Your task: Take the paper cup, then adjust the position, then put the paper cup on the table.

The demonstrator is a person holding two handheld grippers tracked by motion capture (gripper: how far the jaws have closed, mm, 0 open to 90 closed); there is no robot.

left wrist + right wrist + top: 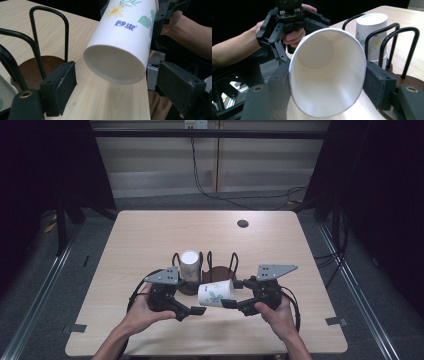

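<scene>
- A pale wooden desk (150, 240) seen from above; a person's two hands reach in from its near edge, each holding a black two-jaw gripper.
- The right gripper (227, 303) is clamped on a white paper cup (216, 293) printed with flowers; the cup lies on its side in the air above the near middle of the desk, its wide mouth toward the right hand and its closed base toward the left; in the right gripper view the rim is squeezed slightly oval between the pads.
- The left gripper (196, 311) faces the cup's base with its jaws wide apart; in the left gripper view the base floats between the pads (62, 85) without touching either.
- Just behind the cup, near the desk's middle, stands a black wire rack (220, 262) on a round brown base; a stack of cups (189, 265) sits upside down in its left slot, and the slot to the right looks free.
- The step in hand appears to be moving the single cup toward the rack; to do it well, keep the right grip light so the thin rim does not crease; steer the left jaws clear of the base; bring the cup squarely between the wire hoops so it cannot snag or knock the stack.
</scene>
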